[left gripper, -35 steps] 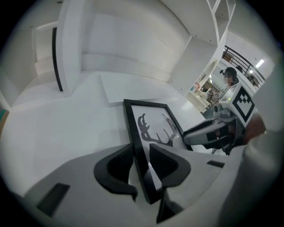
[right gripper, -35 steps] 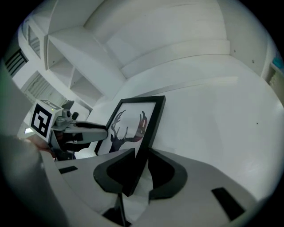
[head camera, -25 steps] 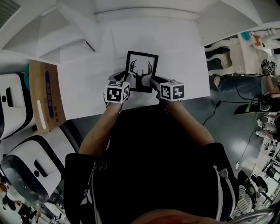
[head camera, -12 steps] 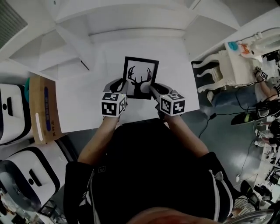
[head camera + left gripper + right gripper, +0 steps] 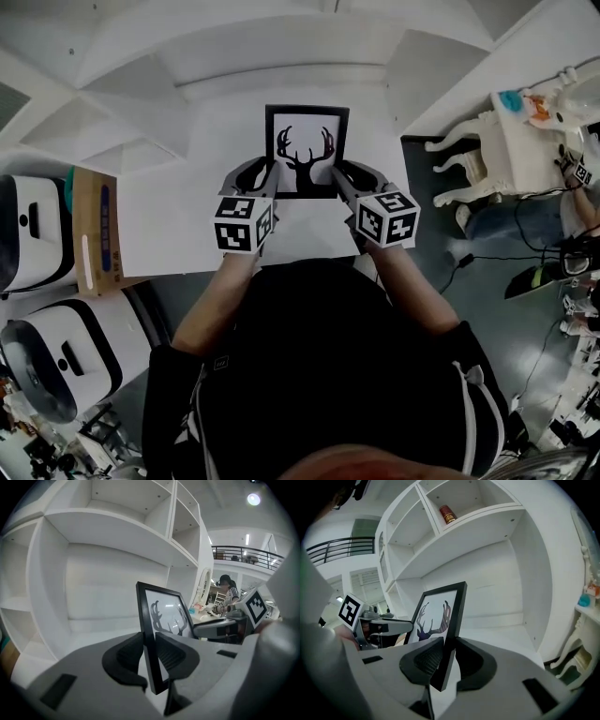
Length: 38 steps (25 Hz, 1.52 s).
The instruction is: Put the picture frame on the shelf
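Clamping frame [image 5: 307,150], left tongs [image 5: 257,178], right tongs [image 5: 351,178] closing

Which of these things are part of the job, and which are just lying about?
In the job: picture frame, left gripper gripping one edge, right gripper with jaws closing on the other edge, white shelf.
Lying about: red tin up in the shelf, cardboard box, ornate white table.

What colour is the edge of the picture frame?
Black. The picture frame shows best in the head view.
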Each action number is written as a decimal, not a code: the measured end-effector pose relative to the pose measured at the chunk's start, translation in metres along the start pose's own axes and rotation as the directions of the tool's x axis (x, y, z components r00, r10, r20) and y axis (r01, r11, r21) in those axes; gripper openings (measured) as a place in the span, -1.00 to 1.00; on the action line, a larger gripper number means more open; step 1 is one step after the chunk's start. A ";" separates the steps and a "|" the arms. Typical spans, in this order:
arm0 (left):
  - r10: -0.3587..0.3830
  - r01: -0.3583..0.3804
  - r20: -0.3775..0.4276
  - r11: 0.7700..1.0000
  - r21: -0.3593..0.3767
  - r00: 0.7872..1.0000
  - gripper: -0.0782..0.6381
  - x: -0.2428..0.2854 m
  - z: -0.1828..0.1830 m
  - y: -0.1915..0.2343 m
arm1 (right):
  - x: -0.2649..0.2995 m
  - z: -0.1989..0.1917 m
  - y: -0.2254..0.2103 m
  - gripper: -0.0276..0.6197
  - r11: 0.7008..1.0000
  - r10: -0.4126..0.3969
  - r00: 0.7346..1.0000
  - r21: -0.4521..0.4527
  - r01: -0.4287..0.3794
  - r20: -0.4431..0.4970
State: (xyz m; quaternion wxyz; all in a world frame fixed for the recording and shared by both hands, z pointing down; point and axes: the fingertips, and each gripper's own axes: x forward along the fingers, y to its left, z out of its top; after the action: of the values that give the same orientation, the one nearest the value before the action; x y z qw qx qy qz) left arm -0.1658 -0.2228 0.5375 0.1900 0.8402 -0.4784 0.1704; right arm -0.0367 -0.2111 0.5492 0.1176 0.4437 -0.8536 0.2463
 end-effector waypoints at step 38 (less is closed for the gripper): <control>-0.010 -0.055 0.339 0.982 0.182 0.941 -0.55 0.015 0.215 -0.165 | -0.153 0.195 -0.103 -0.65 0.984 0.091 0.912 -0.178 -0.020 0.401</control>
State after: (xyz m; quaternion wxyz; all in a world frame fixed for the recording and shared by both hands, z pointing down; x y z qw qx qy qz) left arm 0.0078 -0.2602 0.3320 0.0224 0.8656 -0.4952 0.0705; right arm 0.1394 -0.2560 0.3517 -0.0323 0.4492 -0.8894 0.0781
